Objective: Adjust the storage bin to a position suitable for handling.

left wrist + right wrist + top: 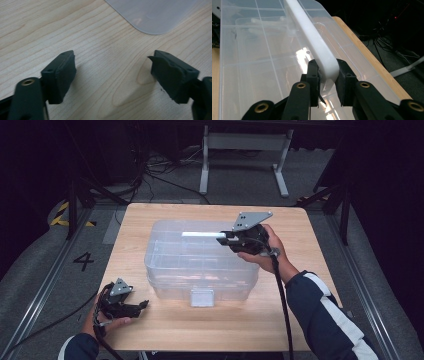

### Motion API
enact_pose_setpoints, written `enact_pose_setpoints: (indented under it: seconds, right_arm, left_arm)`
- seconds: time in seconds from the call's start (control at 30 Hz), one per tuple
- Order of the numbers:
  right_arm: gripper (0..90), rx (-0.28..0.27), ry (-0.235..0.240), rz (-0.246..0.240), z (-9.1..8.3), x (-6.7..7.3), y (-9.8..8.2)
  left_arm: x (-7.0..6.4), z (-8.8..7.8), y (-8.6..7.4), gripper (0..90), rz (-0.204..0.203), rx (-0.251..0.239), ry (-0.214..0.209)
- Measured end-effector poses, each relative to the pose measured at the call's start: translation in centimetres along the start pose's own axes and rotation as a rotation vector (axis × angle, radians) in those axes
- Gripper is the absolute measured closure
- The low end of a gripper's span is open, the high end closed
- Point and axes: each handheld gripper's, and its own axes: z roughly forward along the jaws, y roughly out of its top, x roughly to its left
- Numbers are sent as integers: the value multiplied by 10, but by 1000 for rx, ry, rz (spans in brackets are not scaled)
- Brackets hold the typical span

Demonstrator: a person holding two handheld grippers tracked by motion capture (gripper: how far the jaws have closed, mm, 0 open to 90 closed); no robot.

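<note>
A: Status?
B: Right tongs [326, 86] pinching white handle [317, 43] of clear box [200, 257], mid desk [210, 325].
A: Left tongs [112, 75]?
B: Spread, empty, low over desk nr box corner. Prob. lift/carry left; latch looks closed.

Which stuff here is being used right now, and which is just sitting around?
In use:
- clear plastic storage box with divided compartments
- its white handle bar, clamped by the right gripper

Just around:
- left gripper, open over the bare light wooden table
- white metal stand on the floor behind
- floor cables
</note>
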Motion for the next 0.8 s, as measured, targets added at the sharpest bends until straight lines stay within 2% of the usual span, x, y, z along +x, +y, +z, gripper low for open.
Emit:
enact_pose_setpoints:
  seconds: [0.07, 0.13, 0.43, 0.57, 0.73, 0.8]
  right_arm:
    - [751, 2, 1, 3, 0, -1, 1]
    - [750, 4, 1, 5, 0, -2, 2]
    - [740, 18, -8, 7, -1, -6, 8]
    - [736, 20, -15, 4, -1, -7, 10]
    - [730, 25, -23, 2, -1, -8, 13]
    - [726, 30, -32, 0, -1, -9, 15]
  left_arm:
    - [0, -3, 2, 269, 22, 5, 24]
    - [-1, -6, 3, 276, 17, -6, 22]
    - [-6, -26, 19, 323, 43, -115, 49]
    - [-10, -34, 26, 340, 58, -142, 64]
    - [-12, -42, 33, 368, 27, -163, 81]
    - [-12, -42, 36, 379, 42, -173, 82]
